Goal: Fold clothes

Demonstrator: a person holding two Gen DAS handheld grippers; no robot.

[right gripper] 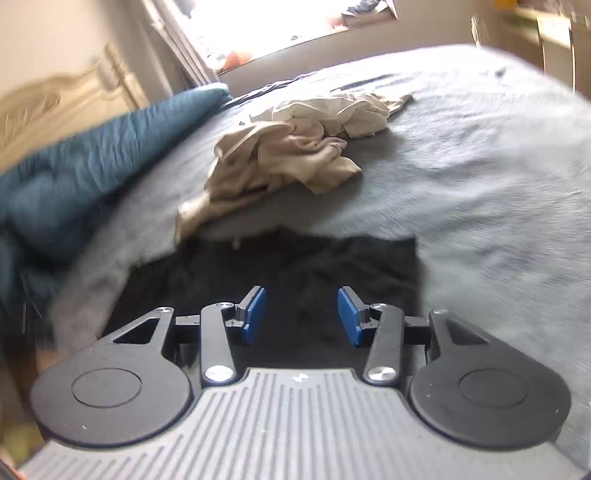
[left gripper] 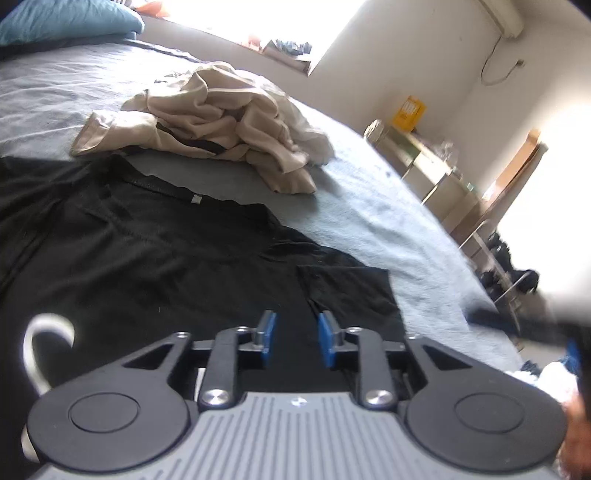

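Observation:
A black T-shirt (left gripper: 147,251) lies spread flat on the grey-blue bed sheet (left gripper: 369,206), its collar with a small tag toward the far side. My left gripper (left gripper: 296,338) hovers open over the shirt near its right sleeve (left gripper: 347,291), nothing between the blue pads. In the right wrist view the black T-shirt (right gripper: 314,266) lies just under and ahead of my right gripper (right gripper: 301,314), which is open and empty. A crumpled beige garment (left gripper: 221,122) (right gripper: 288,151) sits in a heap beyond the shirt.
A teal pillow (right gripper: 92,158) (left gripper: 66,18) lies at the head of the bed beside a cream headboard (right gripper: 55,99). A bright window with a cluttered sill (left gripper: 280,46) is behind. Shelving (left gripper: 436,166) and dark clothes on a rack (left gripper: 509,273) stand past the bed's right edge.

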